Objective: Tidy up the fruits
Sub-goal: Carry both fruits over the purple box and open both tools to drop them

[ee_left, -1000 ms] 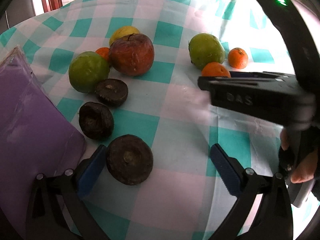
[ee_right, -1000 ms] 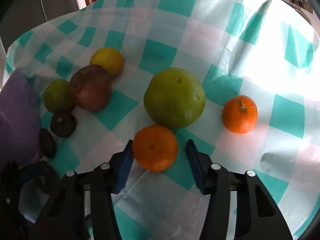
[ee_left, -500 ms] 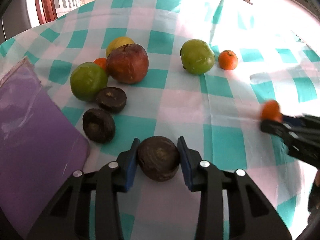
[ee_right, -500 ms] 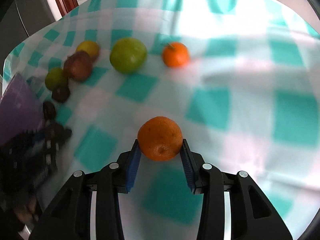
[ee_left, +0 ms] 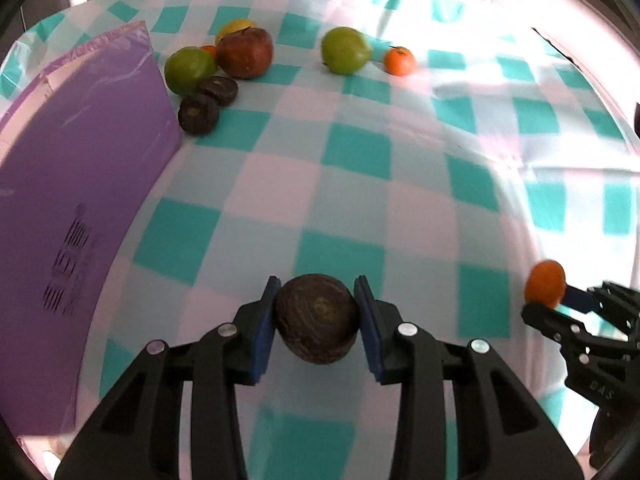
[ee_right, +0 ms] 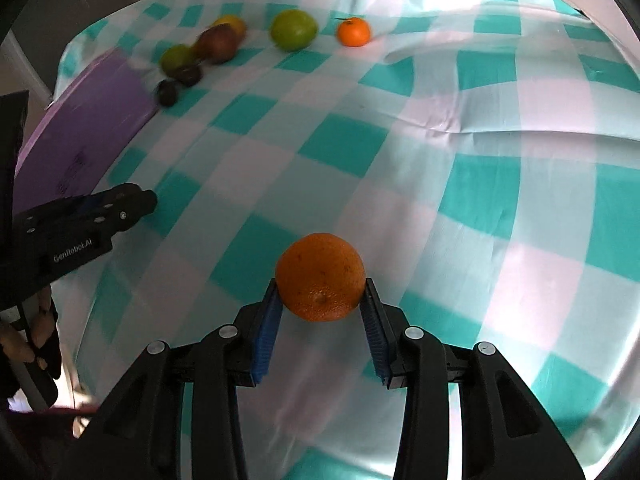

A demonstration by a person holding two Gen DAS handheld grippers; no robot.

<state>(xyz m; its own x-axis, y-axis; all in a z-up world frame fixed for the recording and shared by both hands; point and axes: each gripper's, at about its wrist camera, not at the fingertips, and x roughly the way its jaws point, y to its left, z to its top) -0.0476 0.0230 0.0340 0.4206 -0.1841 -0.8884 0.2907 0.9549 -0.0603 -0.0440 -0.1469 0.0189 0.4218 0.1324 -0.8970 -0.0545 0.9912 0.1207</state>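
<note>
My left gripper [ee_left: 316, 320] is shut on a dark brown round fruit [ee_left: 316, 318] and holds it above the checked tablecloth [ee_left: 360, 184]. My right gripper [ee_right: 320, 304] is shut on an orange [ee_right: 320, 276], also held above the cloth; it shows at the right edge of the left wrist view [ee_left: 545, 284]. At the far side lie a green fruit [ee_left: 345, 50], a small orange [ee_left: 399, 61], a red-brown apple [ee_left: 245, 52], a second green fruit [ee_left: 189, 69], a yellow fruit [ee_left: 236, 26] and two dark brown fruits [ee_left: 198, 114].
A purple flat bag [ee_left: 72, 184] lies on the left of the table, next to the fruit cluster. The left gripper's body [ee_right: 80, 220] shows at the left of the right wrist view. A wrinkle in the cloth [ee_right: 440, 128] runs across the right side.
Both grippers have shut on their fruits and pulled back from the cluster, lifting the dark fruit and the orange toward the near side of the table.
</note>
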